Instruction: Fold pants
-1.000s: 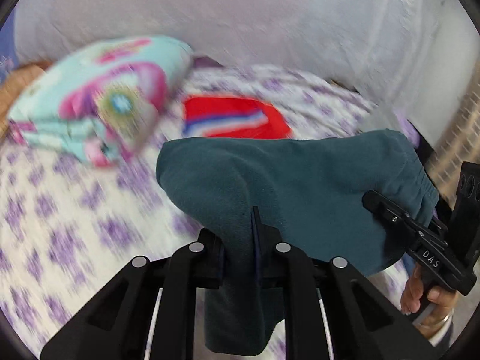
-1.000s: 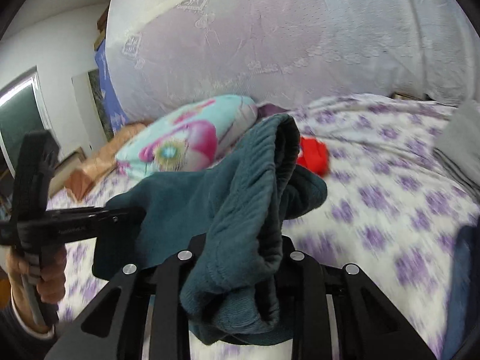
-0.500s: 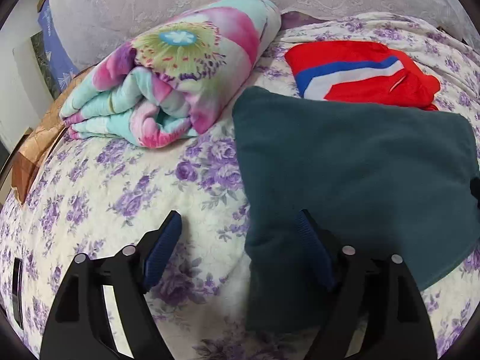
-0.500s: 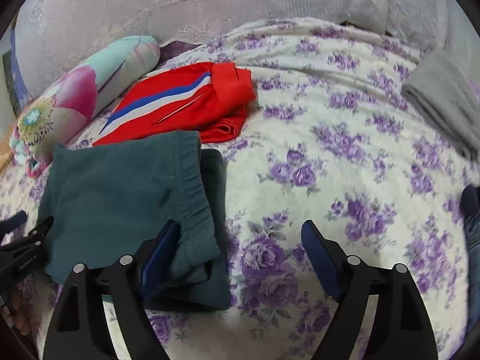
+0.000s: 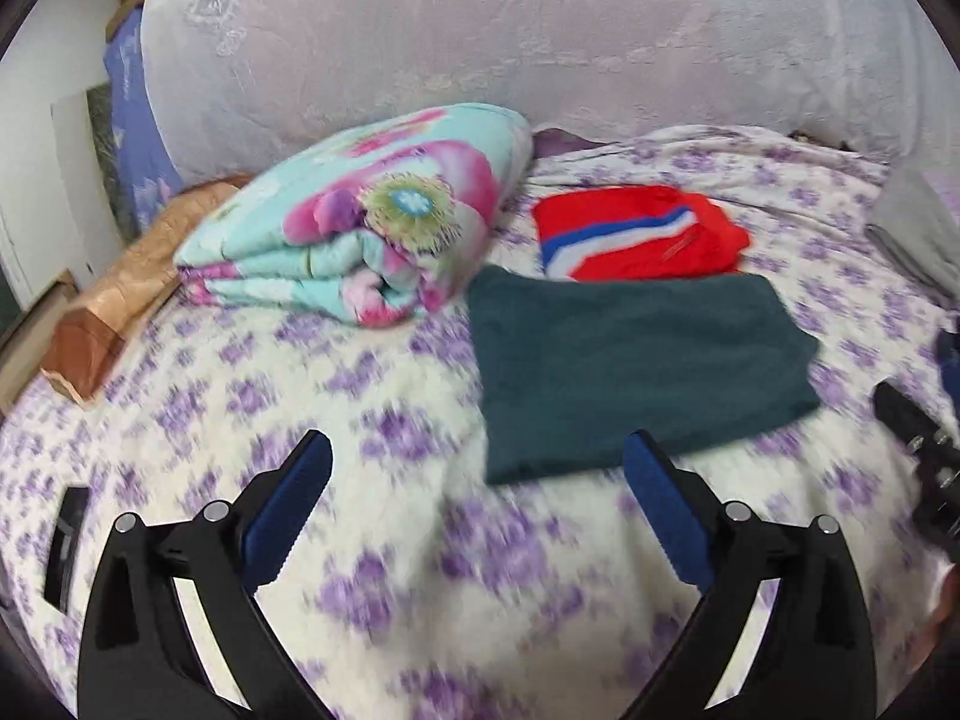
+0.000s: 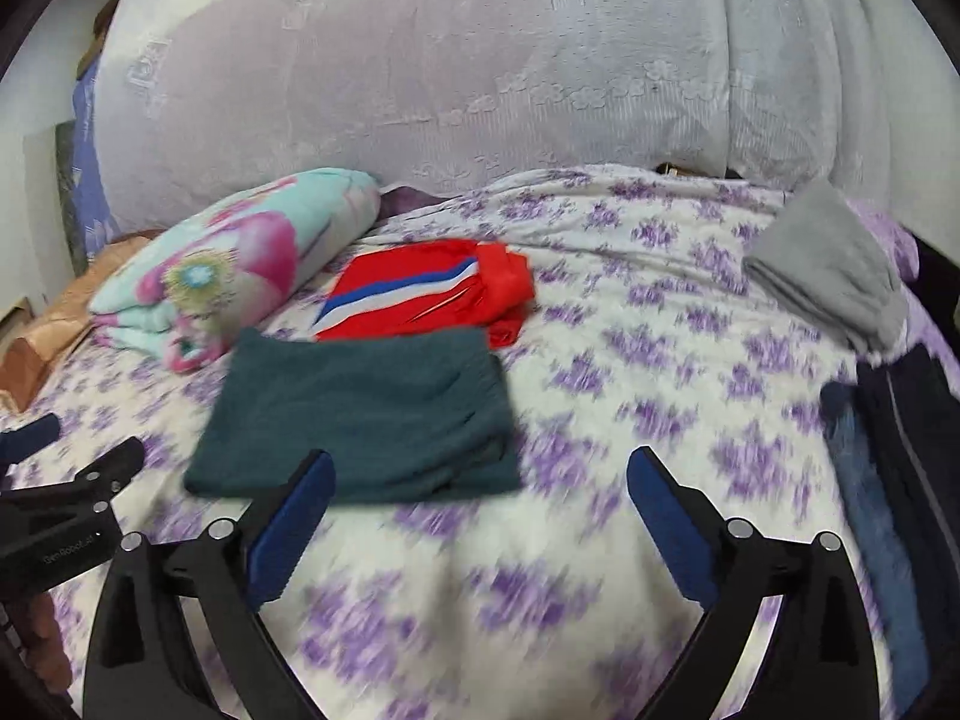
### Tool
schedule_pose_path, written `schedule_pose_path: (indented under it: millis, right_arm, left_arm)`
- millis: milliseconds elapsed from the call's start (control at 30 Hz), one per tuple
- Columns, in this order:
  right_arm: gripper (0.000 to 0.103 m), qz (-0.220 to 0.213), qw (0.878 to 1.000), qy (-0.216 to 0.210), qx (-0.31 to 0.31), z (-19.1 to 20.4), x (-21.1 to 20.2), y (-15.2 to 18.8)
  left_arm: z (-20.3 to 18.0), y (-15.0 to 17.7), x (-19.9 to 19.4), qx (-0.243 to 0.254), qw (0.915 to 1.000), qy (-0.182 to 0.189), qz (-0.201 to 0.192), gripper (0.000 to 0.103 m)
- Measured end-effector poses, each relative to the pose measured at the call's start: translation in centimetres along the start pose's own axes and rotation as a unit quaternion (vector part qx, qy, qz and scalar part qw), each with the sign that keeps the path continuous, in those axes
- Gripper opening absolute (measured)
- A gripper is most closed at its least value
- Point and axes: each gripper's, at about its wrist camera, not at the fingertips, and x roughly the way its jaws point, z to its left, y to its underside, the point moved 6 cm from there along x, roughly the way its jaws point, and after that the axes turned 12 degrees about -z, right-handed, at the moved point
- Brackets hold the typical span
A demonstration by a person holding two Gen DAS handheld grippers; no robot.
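The folded dark teal pants point(image 5: 636, 360) lie flat on the purple-flowered bed cover point(image 5: 252, 396), in front of folded red pants point(image 5: 636, 234) with blue and white stripes. They also show in the right wrist view point(image 6: 360, 420). My left gripper point(image 5: 477, 498) is open and empty, a little back from the teal pants' near left corner. My right gripper point(image 6: 480, 501) is open and empty, just short of their near right edge. The right gripper's tip point(image 5: 918, 438) shows at the far right of the left wrist view.
A folded floral blanket point(image 5: 372, 240) lies left of the pants, with a brown cushion point(image 5: 114, 300) beyond it. A folded grey garment point(image 6: 828, 264) and dark blue clothes point(image 6: 894, 468) lie on the right. A pale curtain point(image 6: 480, 60) hangs behind the bed.
Both grippers held the teal pants in the air, laid them on the bed, opened, and have now pulled back and up away from them.
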Motion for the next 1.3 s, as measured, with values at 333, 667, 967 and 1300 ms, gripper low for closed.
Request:
schedule_pose_path:
  millis: [333, 667, 967, 1300]
  right_arm:
    - [0.099, -0.027, 0.999, -0.023, 0.028, 0.2, -0.1, 2.9]
    - [0.099, -0.039, 0.999, -0.026, -0.006, 1.3, -0.5, 3.3]
    - [0.099, -0.042, 0.999, -0.029, -0.017, 2.0, -0.9, 3.3]
    - [0.099, -0.033, 0.999, -0.030, -0.015, 2.0, -0.7, 3.5]
  left_arm:
    - [1.1, 4.4, 1.9, -0.031, 0.9993, 0.011, 0.018, 0.098]
    - [0.5, 4.9, 1.5, -0.024, 0.9996, 0.012, 0.011, 0.098]
    - [0.2, 5.1, 1.3, -0.031, 0.9989, 0.029, 0.022, 0.098]
    - [0.3, 5.1, 1.2, -0.027, 0.9993, 0.021, 0.012, 0.098]
